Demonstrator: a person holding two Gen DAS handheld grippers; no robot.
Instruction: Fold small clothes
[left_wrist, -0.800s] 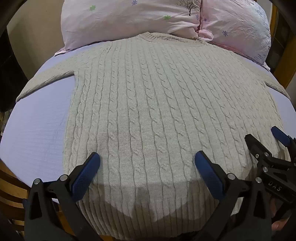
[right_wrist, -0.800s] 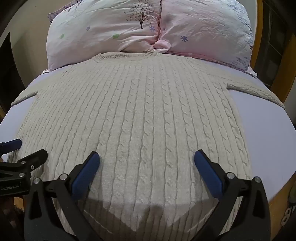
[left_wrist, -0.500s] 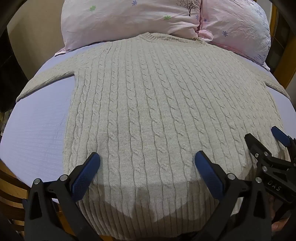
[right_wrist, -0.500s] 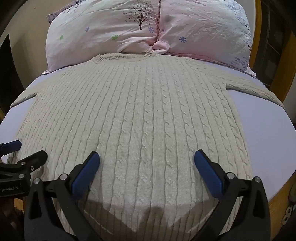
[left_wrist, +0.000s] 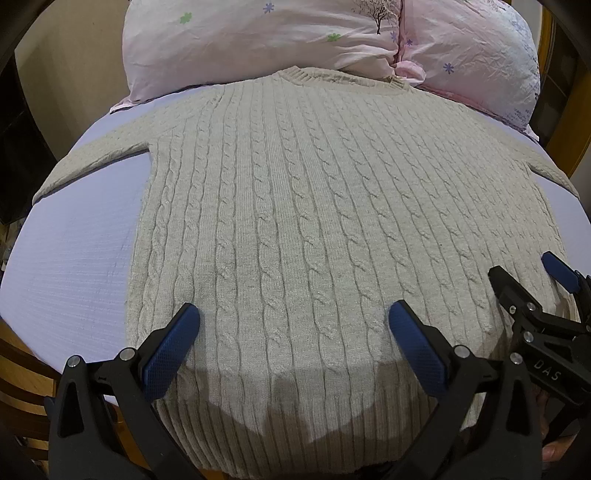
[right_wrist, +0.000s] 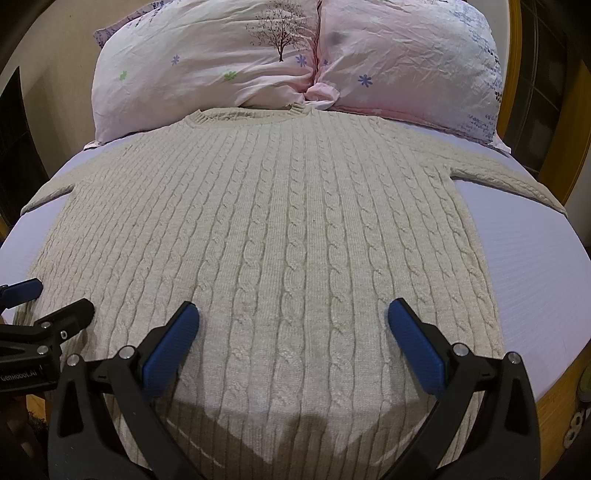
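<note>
A beige cable-knit sweater (left_wrist: 295, 206) lies flat and spread out on a bed, collar far, ribbed hem near; it also shows in the right wrist view (right_wrist: 280, 236). Both sleeves stretch out sideways. My left gripper (left_wrist: 293, 332) is open and empty, hovering over the hem's left half. My right gripper (right_wrist: 293, 332) is open and empty over the hem's right half. Each gripper shows in the other's view: the right one (left_wrist: 532, 277) at the right edge, the left one (right_wrist: 51, 299) at the left edge.
The bed has a pale lavender sheet (left_wrist: 74, 251). Two pink flowered pillows (right_wrist: 207, 62) lie at the head, touching the sweater's collar. A wooden bed frame (right_wrist: 554, 398) shows at the near right corner, and dark furniture stands at both sides.
Both grippers have shifted very slightly; the sweater lies as before and both stay open.
</note>
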